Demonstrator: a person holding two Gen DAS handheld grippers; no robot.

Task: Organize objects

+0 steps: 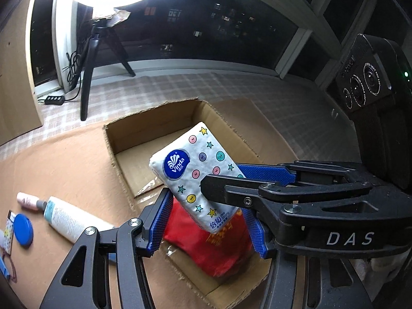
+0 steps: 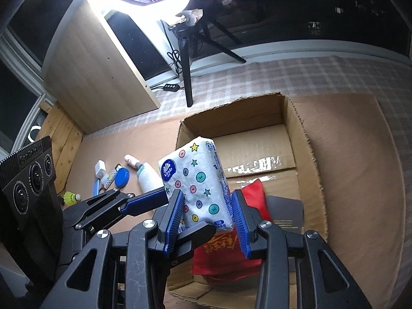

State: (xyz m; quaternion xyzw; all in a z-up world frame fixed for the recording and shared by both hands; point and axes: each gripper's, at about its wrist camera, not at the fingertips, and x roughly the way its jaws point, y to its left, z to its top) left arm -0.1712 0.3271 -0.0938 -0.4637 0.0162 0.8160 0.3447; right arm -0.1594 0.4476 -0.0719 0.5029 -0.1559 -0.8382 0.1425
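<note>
White tissue pack printed with stars and dots (image 1: 198, 172): held up in the air, tilted, over the near part of an open brown cardboard box (image 1: 154, 110). I have both claws on it. My right claw (image 2: 206, 195) is clamped on the lower end, one blue pad on each side. My left claw (image 1: 208, 206) comes in crosswise and grips the same lower end, so the fingers of the two claws overlap there.

Below the pack, a red soft packet with gold lettering (image 1: 206, 244) lies on the box floor. The box sits on a flat brown cardboard sheet (image 1: 64, 159).

On the sheet, well to the left of the box:
- a white squeeze tube (image 1: 69, 219), lying on its side
- a small pink bottle (image 1: 27, 200), at the tube's far end
- a round blue lid (image 1: 23, 229)
- a yellow shuttlecock (image 2: 69, 197)

Beyond the box stands a black tripod (image 1: 87, 77).
</note>
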